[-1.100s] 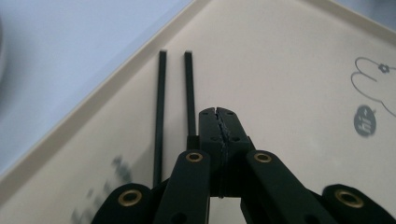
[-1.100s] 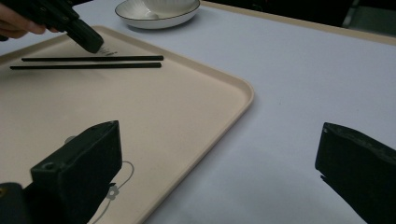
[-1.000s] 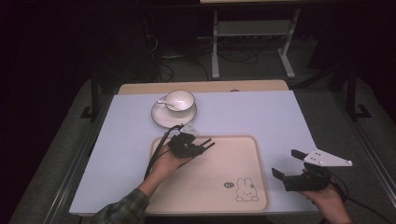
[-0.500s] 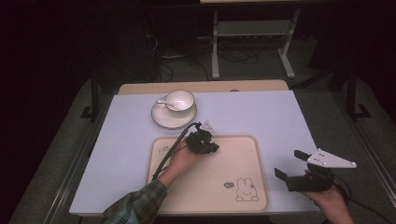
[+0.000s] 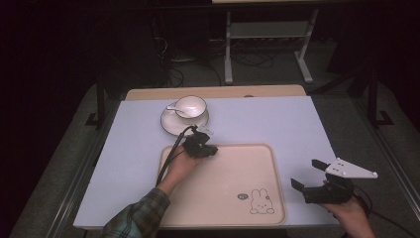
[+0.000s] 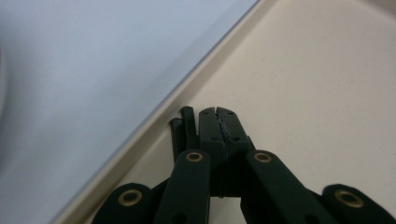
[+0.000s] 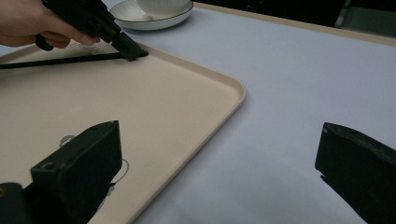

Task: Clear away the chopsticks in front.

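Note:
A beige tray [image 5: 223, 198] with a rabbit print lies at the middle of the pale table. My left gripper [image 5: 210, 149] is shut with nothing between its jaws, tips low over the tray's far left part just inside the rim [image 6: 154, 121]. It also appears in the right gripper view, where the left gripper [image 7: 133, 51] points down at the tray [image 7: 163, 107]. My right gripper [image 5: 308, 174] stands wide open off the tray's right edge, over bare table, nothing between its jaws.
A white cup [image 5: 190, 105] on a saucer [image 5: 173, 124] with a spoon stands just beyond the tray's far left corner, close to the left gripper. The saucer [image 7: 154, 14] is also at the top of the right gripper view. Metal stand legs [image 5: 228, 54] rise behind the table.
The left gripper's jaws, spread a second ago, have come together, and the hand has turned a little near the tray's far rim. The right gripper has barely moved.

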